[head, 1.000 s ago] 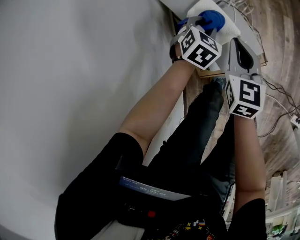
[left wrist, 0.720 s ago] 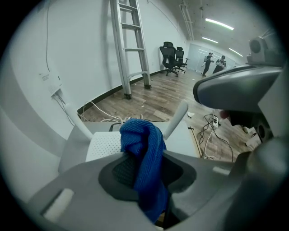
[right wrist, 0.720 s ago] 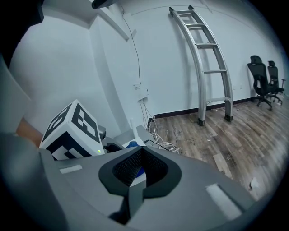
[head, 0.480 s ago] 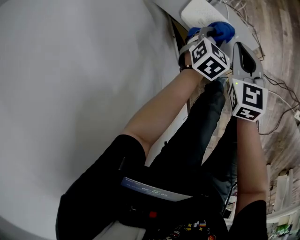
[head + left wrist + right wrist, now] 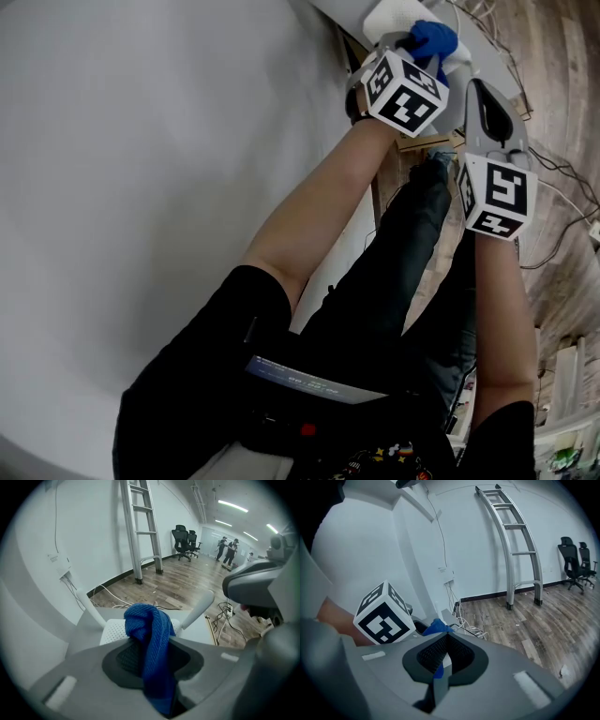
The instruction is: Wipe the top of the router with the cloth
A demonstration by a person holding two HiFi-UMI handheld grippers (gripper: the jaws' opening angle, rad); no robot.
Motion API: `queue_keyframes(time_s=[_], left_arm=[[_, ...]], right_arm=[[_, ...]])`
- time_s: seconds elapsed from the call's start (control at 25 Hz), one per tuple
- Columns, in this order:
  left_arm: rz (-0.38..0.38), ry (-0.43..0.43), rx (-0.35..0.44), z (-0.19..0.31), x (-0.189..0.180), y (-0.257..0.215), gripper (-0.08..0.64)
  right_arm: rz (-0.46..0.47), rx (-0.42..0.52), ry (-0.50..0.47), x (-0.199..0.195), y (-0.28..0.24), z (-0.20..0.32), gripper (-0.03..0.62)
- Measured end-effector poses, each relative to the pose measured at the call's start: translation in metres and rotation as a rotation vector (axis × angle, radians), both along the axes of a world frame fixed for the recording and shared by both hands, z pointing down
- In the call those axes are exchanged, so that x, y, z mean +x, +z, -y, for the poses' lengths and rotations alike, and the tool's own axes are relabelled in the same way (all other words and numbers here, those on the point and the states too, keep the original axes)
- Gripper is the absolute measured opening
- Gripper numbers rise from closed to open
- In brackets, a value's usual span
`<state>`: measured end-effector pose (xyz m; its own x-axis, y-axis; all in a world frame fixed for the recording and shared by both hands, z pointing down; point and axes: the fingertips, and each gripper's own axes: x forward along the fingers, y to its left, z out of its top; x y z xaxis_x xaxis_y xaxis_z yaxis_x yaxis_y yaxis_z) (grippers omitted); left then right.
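Over the white router (image 5: 114, 631), left tongs (image 5: 152, 656) pinch the blue cloth (image 5: 149, 625); right tongs (image 5: 443, 660) stay-free, pressed together, empty.

A: Cloth?
B: Blue knit cloth (image 5: 149, 634), bunched up, pinched in left gripper (image 5: 154, 667), top fold hanging over router's near edge
A: Router?
B: White router (image 5: 112, 631), lying flat, perforated top, w/ 2 white antennas (image 5: 200, 607) tilted outward, right behind cloth
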<state>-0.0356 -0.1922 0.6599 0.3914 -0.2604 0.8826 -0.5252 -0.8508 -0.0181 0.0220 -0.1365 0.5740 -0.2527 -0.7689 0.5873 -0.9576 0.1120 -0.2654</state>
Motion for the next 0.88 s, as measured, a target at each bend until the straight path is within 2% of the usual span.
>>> queue_keyframes(time_s=[0.44,0.88], left_arm=[[-0.015,-0.031,0.017,0.026,-0.023,0.008,0.225],[0.015,-0.157,0.062,0.082,-0.074,0.008,0.225]], right_arm=[[0.0,0.012,-0.062,-0.038,-0.003,0.027,0.021],[-0.012,0.01,-0.083,-0.06,0.001,0.056,0.023]])
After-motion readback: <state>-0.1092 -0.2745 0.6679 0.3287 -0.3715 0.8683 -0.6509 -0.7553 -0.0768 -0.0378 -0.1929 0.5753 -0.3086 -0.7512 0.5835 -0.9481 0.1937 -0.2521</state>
